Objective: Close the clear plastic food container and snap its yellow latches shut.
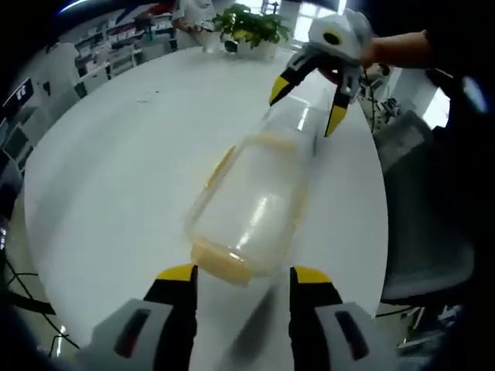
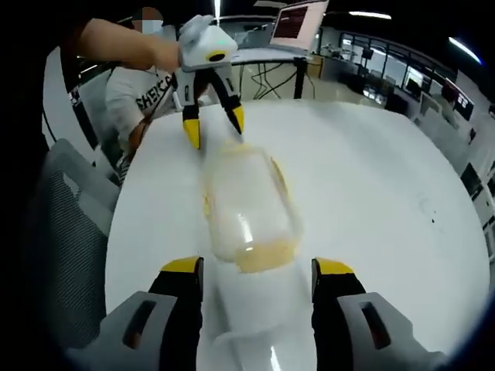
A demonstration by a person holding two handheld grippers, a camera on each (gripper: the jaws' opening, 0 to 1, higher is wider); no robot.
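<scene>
A clear plastic food container (image 1: pixel 251 209) with a yellow seal lies on the white round table (image 1: pixel 116 170). Its clear lid (image 1: pixel 298 124) looks swung open off the far end. My left gripper (image 1: pixel 244 277) is open, its yellow-tipped jaws either side of the container's near end. Across from it my right gripper (image 1: pixel 308 104) hovers open over the lid. In the right gripper view the container (image 2: pixel 247 205) lies ahead and the lid (image 2: pixel 251 309) sits between the wide-open jaws of my right gripper (image 2: pixel 259 267). The left gripper (image 2: pixel 214 125) straddles the far end. No latch can be made out clearly.
A potted plant (image 1: pixel 251 27) stands at the table's far edge. A grey chair (image 1: pixel 425 247) is beside the table, seen also as the chair (image 2: pixel 62 232) in the right gripper view. A laptop (image 2: pixel 298 23) and a seated person (image 2: pixel 147 97) are behind the table.
</scene>
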